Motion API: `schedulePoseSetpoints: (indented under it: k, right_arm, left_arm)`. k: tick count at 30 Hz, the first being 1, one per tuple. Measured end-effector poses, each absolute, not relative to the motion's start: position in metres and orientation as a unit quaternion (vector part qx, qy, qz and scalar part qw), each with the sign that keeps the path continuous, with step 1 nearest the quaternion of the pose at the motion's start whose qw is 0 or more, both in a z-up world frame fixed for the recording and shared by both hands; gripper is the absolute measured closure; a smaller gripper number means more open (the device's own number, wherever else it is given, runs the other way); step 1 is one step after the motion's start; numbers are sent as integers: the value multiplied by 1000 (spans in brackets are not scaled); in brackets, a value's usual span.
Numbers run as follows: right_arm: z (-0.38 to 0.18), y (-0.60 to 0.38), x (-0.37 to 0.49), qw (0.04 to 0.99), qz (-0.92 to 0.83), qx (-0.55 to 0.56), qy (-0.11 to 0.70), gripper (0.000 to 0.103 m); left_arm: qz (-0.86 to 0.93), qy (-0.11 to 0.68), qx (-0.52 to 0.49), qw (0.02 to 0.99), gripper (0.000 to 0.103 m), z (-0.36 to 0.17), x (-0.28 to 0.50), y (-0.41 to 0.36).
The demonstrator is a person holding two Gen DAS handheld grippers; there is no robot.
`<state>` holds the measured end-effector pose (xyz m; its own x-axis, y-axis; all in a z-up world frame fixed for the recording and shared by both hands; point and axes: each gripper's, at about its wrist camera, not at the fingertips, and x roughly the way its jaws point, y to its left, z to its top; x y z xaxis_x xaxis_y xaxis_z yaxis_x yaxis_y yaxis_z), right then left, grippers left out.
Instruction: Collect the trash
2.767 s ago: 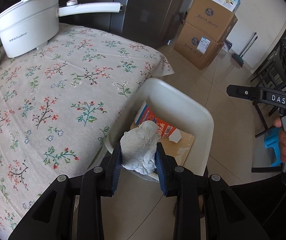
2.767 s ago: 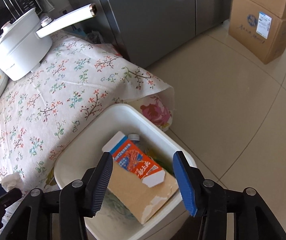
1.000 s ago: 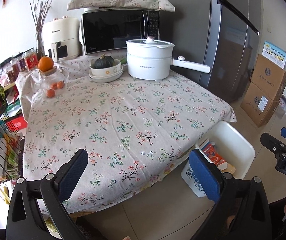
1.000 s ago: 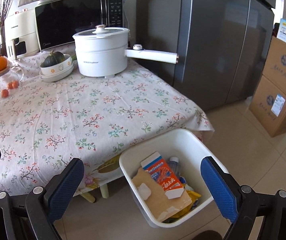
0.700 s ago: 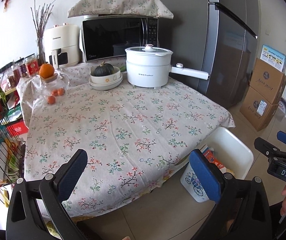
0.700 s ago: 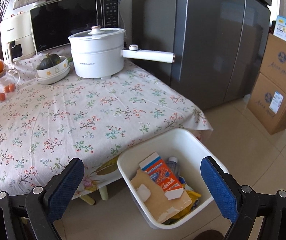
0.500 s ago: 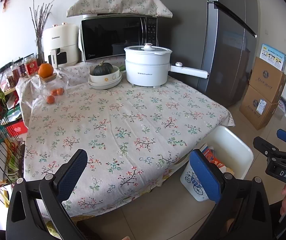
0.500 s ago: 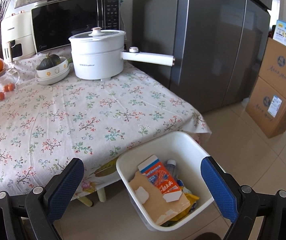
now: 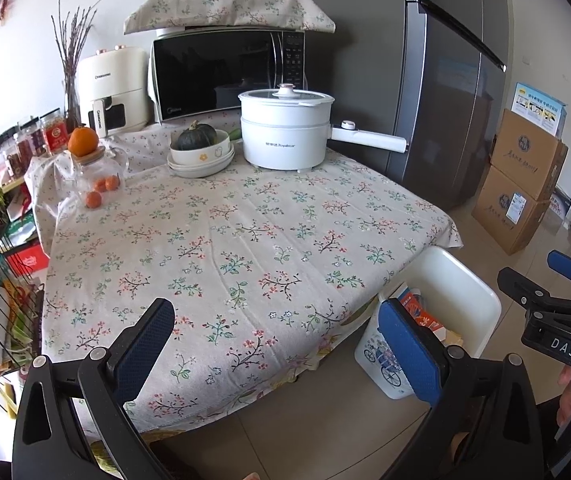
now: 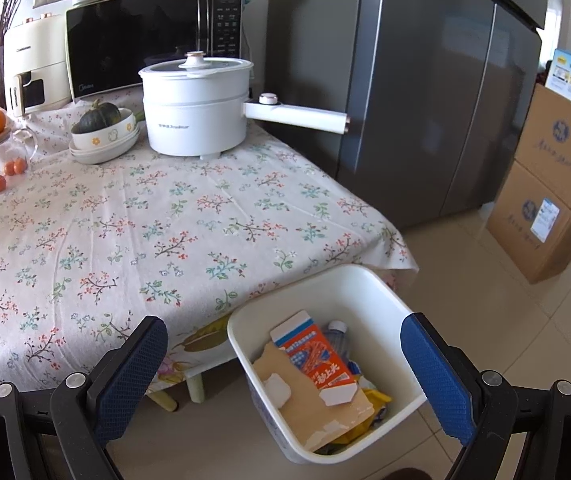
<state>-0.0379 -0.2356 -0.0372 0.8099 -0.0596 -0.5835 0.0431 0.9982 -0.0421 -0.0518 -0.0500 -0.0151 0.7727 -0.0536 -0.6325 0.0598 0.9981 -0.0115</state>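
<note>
- I'm looking at a kitchen corner: a surface (image 9: 245, 240) under a flowered cloth, with a microwave (image 9: 225, 72) and a white pot (image 9: 285, 132) at its far end, a grey fridge (image 10: 425, 80) beside it and cardboard boxes (image 10: 553, 200) on the tiled floor.
- The white bin (image 10: 365, 300) stands on the floor at the near corner of the surface, just under the cloth's edge. In it I see an orange carton (image 10: 317, 360), a piece of brown cardboard (image 10: 317, 412) and a bottle top.
- What has changed: a few seconds ago my left gripper (image 9: 277, 352) pinched a crumpled white wad right above the bin. Now its jaws are spread wide with nothing between them, and I've pulled back so the whole surface shows.
- I can't make out the wad in the bin from here; I judge it dropped in.
- My right gripper (image 10: 285, 372) is also wide open and empty, hanging over the bin's near side.
- I see no loose trash left on the cloth, so I judge collecting is finished or nearly so.
</note>
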Motion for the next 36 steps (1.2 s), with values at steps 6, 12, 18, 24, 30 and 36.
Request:
schedulePoseSetpoints:
  k: [6,12,18,24,30,36]
  right_arm:
    - [-36,-236,-39,952,-29,-15,304,6]
    - [-36,-237,-38,952,-29,-16,304,6]
    - [-37,-237,-38,952,-29,-17,305,6]
    - [-37,-237,-38,952,-32,-21,302,6]
    - [-37,-237,-38,952,-32,-22,303,6]
    - [-37,-237,-38,952,-31,-22,302,6]
  left_arm:
    - [-31,337,7,941,0,-15,-52,-51]
    - [-32,336,9,941,0,-15,-54,-53]
    - [-31,336,9,941,0,-15,-54,-53]
    - [-32,337,9,941,0,-15,-54,-53]
    - [-32,335,12,941,0,-15,-55,-54]
    - [-30,335,14,942,0,-15,-55,-57]
